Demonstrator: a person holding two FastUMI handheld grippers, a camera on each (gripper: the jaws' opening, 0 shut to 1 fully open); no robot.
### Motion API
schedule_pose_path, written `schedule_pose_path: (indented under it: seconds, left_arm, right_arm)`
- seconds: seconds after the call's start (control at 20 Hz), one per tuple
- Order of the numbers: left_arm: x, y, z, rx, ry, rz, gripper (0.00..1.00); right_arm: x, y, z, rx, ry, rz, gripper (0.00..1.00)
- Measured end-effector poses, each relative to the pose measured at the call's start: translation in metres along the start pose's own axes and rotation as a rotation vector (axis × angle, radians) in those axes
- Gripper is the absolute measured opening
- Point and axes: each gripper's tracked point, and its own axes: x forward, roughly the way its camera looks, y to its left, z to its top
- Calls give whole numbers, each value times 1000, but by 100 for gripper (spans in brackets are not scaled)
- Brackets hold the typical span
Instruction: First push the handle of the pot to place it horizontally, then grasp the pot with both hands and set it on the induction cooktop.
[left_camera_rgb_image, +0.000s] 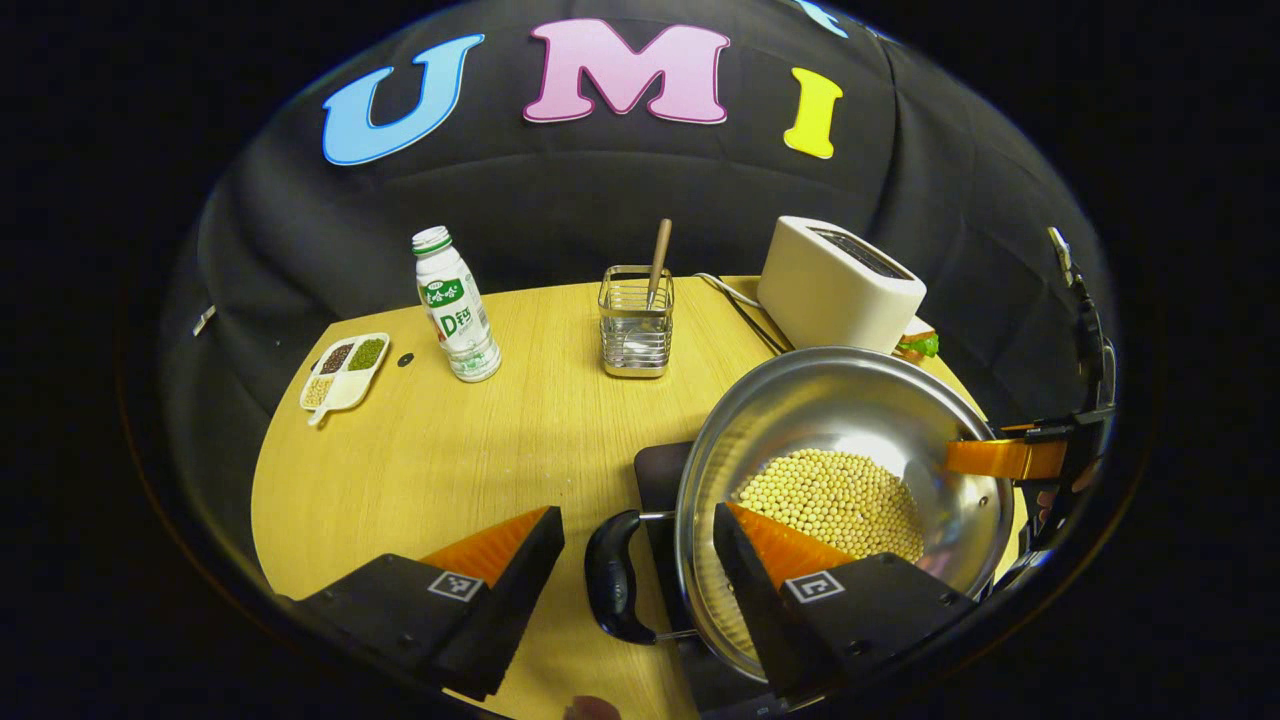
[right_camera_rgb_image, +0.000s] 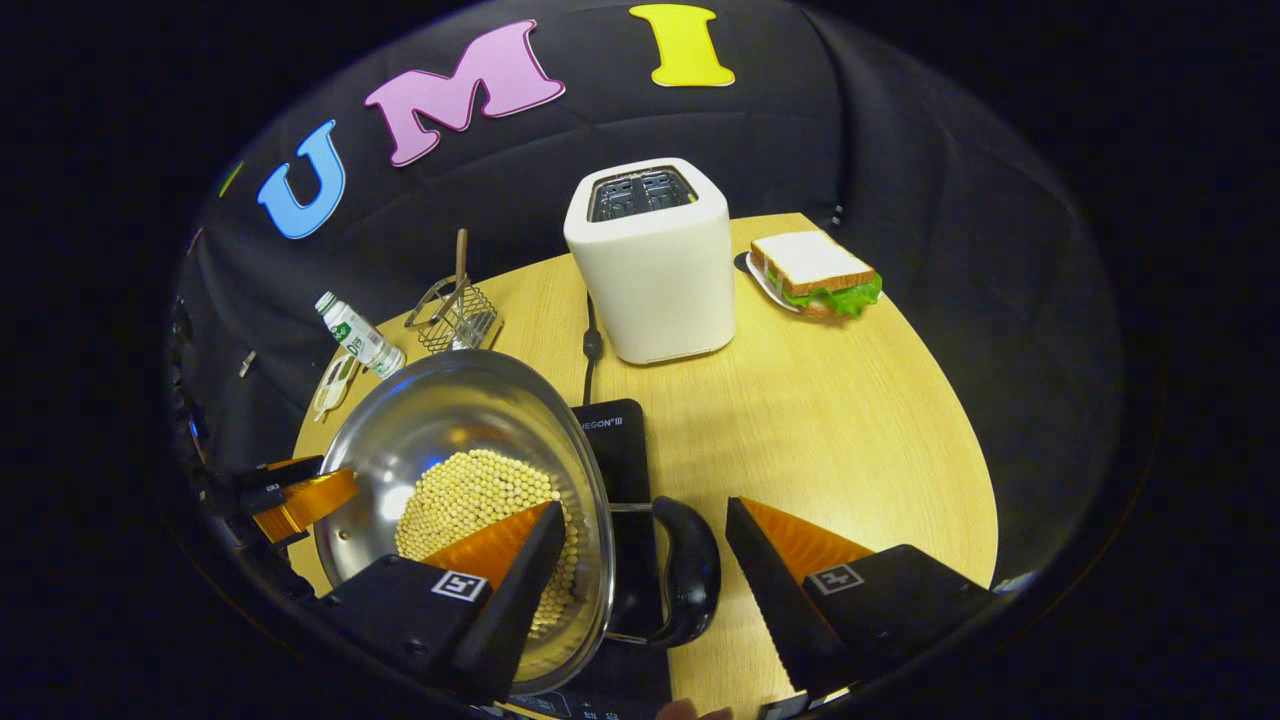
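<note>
I find the pot, holding pale beans, sitting on the black induction cooktop at the near side of the table, near of the toaster. Both loop handles lie level. My left gripper stands open, its fingers astride the left handle, one finger reaching over the rim; neither pad appears to press. My right gripper stands likewise open around the right handle.

Judgement: the handle is already horizontal and the pot looks set on the cooktop, so this is either the release or the moment before closing; I cannot tell which. If placed, the next move calls for drawing both grippers straight back, clear of handles and rim.
</note>
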Motion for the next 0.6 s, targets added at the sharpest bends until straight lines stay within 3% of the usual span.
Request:
schedule_pose_path:
  seconds: [0.3, 0.6]
  left_arm:
    - [-24, -3, 8, -48, -51, -12, 95]
    - [-78, -9, 43, -13, -216, 2, 95]
  right_arm:
    - [-32, 3, 29, -6, -128, -22, 99]
    - [-98, 21, 74, -68, -340, -33, 99]
